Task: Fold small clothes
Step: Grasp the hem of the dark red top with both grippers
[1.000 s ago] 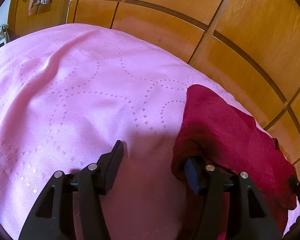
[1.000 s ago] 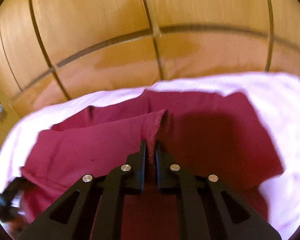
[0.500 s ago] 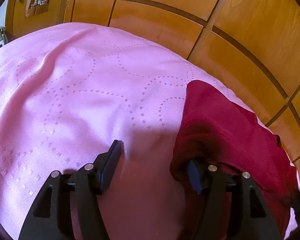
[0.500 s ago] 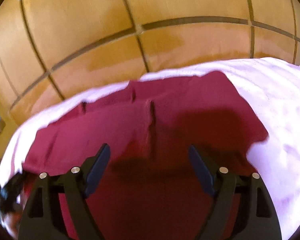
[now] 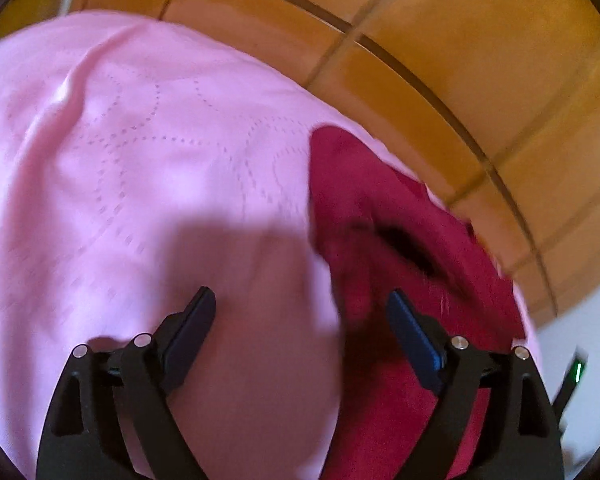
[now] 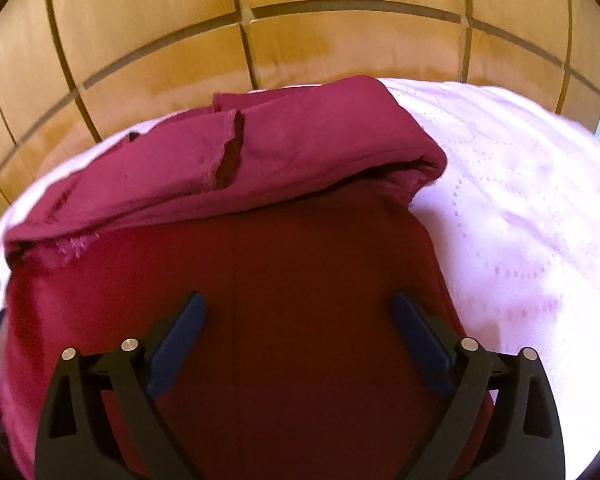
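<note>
Left gripper (image 5: 302, 316) spread wide, released, grasping nothing, held over the seam where cloth (image 5: 400, 240) meets sheet (image 5: 139, 168). Left finger (image 5: 187, 332) above bare pink; right finger (image 5: 414, 336) above the dark red edge. Contact with the fabric: cannot tell, the left view being blurred.

Right gripper (image 6: 297, 320) likewise spread wide, released, nothing between the blue pads (image 6: 177, 340). Both fingers over the flat near part of the cloth (image 6: 283, 280), in shadow there.

Further out in the right view: a folded-over flap of the same red cloth (image 6: 259, 152), lying across the far half, thick rolled edge facing the gripper. A short slit or seam opening in the flap's upper layer, left of middle. Frayed paler threads at the flap's left end. Right corner of the flap rounded and bulging, just beside bare sheet (image 6: 520, 200).

In the left view: the cloth along the right side of the sheet, a dark hollow fold in its middle, its far tip pointing toward the wall side.

Sheet pale pink, stitched with dotted curving lines, creased in soft ridges on the left.

Beyond the sheet: wooden panels (image 6: 300, 8), honey-coloured, crossed by dark grooves; the same panels (image 5: 460, 40) in the left view, upper right.
</note>
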### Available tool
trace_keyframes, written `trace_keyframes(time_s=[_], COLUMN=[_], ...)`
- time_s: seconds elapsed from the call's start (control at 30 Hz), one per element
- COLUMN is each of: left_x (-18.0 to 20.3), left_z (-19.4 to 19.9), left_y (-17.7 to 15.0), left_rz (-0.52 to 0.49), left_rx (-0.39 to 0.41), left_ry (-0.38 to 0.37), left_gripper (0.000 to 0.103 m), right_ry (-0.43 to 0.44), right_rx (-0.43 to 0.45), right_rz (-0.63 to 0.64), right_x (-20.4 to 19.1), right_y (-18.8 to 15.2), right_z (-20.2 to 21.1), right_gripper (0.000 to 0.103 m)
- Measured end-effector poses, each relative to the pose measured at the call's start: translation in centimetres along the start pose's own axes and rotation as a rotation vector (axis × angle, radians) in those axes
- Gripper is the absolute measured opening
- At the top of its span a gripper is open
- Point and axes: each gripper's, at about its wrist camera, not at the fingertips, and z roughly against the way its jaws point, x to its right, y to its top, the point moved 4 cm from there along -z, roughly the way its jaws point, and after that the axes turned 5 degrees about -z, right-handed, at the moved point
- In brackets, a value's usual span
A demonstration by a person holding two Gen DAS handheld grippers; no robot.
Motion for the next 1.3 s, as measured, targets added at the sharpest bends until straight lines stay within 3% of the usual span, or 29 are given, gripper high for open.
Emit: trace_keyframes(time_s=[0.17,0.23,0.33,0.47,0.6,0.7,0.83,1.1,1.17,1.3], left_x=[2.0,2.3,2.6,2.9,3.2,3.3,2.8,2.4,2.2,1.4], left_z=[3.4,4.6,6.1,7.1,7.6,7.8,8.1,9.2,9.3,8.9], left_y=[-4.6,-5.8,-7.6,-8.6,-9.9,-10.3,-10.9,-12.2,-12.3,-12.2], left_rz=[-0.218,-0.238,-0.239,-0.219,-0.207,-0.200,-0.192,-0.218,-0.198,-0.114], left_rx=[-0.035,-0.039,-0.044,-0.065,-0.104,-0.129,-0.165,-0.239,-0.246,-0.269], left_ry=[-0.047,-0.091,-0.133,-0.183,-0.231,-0.254,-0.270,-0.305,-0.297,-0.338], left_gripper=[0.088,0.087,0.085,0.068,0.065,0.065,0.059,0.051,0.039,0.032], right_ry=[-0.016,0.006,0.033,0.071,0.105,0.157,0.289,0.356,0.377,0.412], right_rx=[0.010,0.017,0.029,0.043,0.061,0.065,0.094,0.015,-0.013,-0.076], right_rz=[0.013,-0.003,-0.026,-0.063,-0.109,-0.163,-0.296,-0.369,-0.400,-0.409], right_x=[-0.4,-0.1,0.3,0.7,1.4,2.1,4.7,11.6,13.2,14.7], right_y=[-0.1,-0.2,-0.3,-0.2,-0.4,-0.4,-1.1,-3.6,-4.9,-8.3], right_z=[-0.1,0.1,0.4,0.7,1.3,1.9,4.7,9.7,10.3,11.0], right_gripper=[0.095,0.095,0.095,0.095,0.095,0.095,0.095,0.073,0.073,0.071])
